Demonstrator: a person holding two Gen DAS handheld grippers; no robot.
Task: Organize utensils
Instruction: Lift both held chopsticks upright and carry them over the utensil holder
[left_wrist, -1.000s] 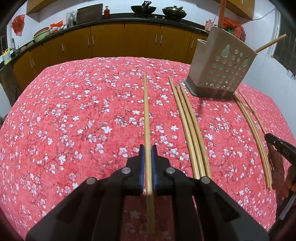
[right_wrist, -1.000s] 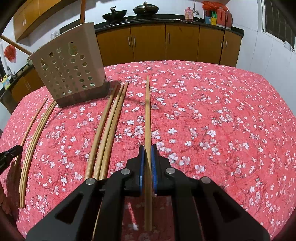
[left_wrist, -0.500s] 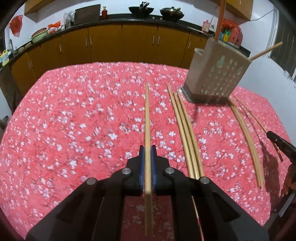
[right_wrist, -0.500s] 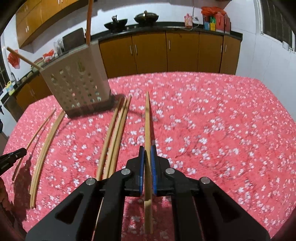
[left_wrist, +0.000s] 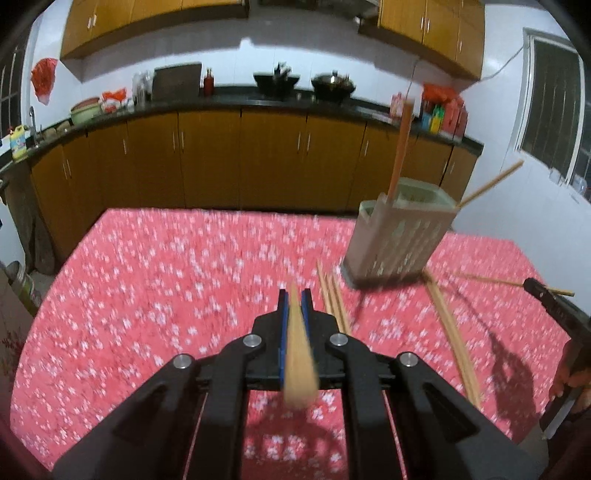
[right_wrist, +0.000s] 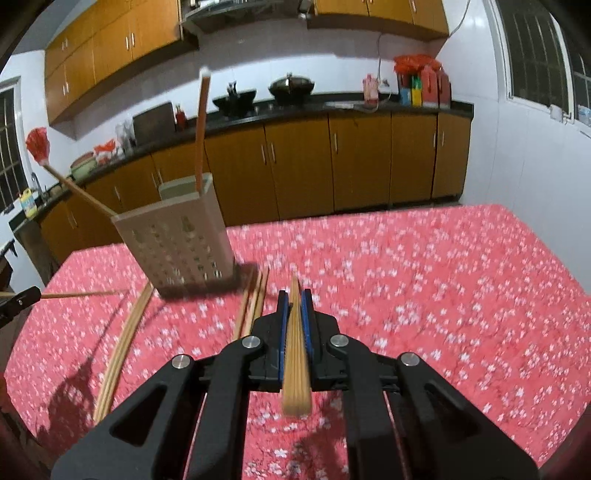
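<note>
Chopsticks are the business here, on a red floral cloth (left_wrist: 155, 295) over the table. Left gripper (left_wrist: 294, 295) is clenched on one chopstick (left_wrist: 298, 354), its blue pads (left_wrist: 282, 325) pressed against the wood, and the stick runs forward between them above the cloth. Just right of it, three loose sticks (left_wrist: 334, 299) lie side by side on the cloth, reaching toward the holder (left_wrist: 399, 240), a beige perforated box standing near the far right part of the table. Two sticks stand in the holder: an upright reddish one (left_wrist: 400, 147) and a pale one (left_wrist: 491, 182) leaning out to the right. Further right, a curved pair (left_wrist: 454, 339) lies on the cloth. Right gripper (right_wrist: 294, 295) is likewise clamped on a chopstick (right_wrist: 295, 354), held off the cloth; in the left wrist view its tip shows at the right edge with that stick poking out. Everything on the cloth is motion-blurred
</note>
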